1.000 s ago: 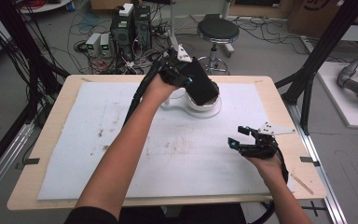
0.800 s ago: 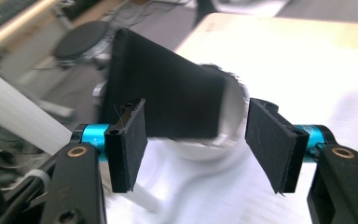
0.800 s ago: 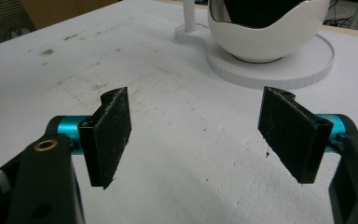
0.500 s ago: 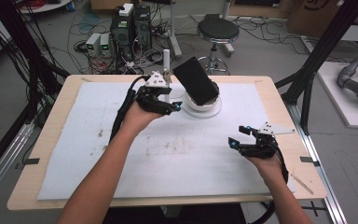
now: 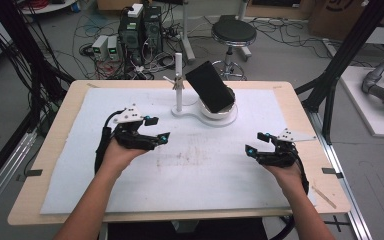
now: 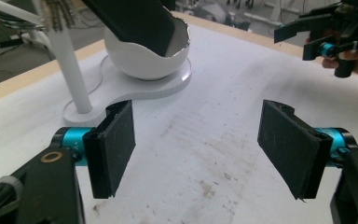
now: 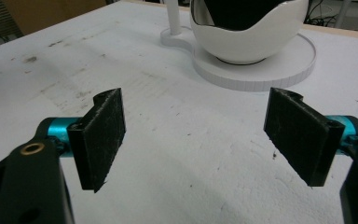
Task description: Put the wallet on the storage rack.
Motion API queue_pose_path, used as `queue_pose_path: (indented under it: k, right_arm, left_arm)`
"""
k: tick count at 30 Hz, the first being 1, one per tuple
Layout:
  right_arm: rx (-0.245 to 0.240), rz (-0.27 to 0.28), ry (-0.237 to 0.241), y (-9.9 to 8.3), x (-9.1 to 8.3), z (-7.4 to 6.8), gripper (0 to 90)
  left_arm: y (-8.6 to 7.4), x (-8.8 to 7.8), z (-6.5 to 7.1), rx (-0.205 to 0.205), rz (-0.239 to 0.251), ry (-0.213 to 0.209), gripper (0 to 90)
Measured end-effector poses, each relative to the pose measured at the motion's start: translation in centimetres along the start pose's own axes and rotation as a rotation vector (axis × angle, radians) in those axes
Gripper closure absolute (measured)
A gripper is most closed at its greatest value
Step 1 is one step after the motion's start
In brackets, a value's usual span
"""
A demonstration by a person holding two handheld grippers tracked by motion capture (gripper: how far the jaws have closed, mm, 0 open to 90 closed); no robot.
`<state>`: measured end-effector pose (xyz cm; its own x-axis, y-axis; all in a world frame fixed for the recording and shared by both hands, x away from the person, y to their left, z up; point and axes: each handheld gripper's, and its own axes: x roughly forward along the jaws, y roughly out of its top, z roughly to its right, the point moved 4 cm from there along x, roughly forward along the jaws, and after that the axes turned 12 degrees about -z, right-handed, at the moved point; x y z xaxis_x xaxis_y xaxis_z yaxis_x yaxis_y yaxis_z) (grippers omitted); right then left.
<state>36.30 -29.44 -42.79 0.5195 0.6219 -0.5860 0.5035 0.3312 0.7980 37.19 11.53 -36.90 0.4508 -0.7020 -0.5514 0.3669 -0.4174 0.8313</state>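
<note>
My left gripper (image 5: 156, 136) hangs over the white mat (image 5: 190, 170), jaws wide, nothing between them — bare mat ahead. My right gripper (image 5: 255, 146) sits well apart on the right side, jaws wide too, empty. Open mat lies between the two and toward the near table (image 5: 40, 200) edge. At the far middle a white bowl (image 5: 221, 110) on its stand (image 5: 179, 80) holds a tilted black slab (image 5: 209, 86). No readable writing anywhere.

Hidden and cropped parts

The black slab's (image 5: 210, 86) lower end sinks inside the white bowl (image 5: 223, 109); above the bowl, the post (image 6: 65, 51) is cut off.
</note>
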Motion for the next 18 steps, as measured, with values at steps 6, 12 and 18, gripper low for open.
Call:
queue_pose_path:
  k: [6, 12, 18]
  right_arm:
    - [0.003, 0.011, -0.014, 0.0, -0.1, 0.4, 19.8]
    - [0.017, 0.026, -0.017, 0.0, -0.5, 0.7, 19.7]
    - [0.027, 0.028, -0.017, 0.1, -0.5, 1.0, 19.1]
  left_arm:
    - [-2.5, -2.3, 0.2, -0.012, 0.038, 0.012, 24.5]
    - [-4.6, -2.9, 0.0, -0.013, 0.032, 0.012, 21.6]
    - [-6.5, -3.1, -0.1, -0.023, 0.065, 0.001, 19.9]
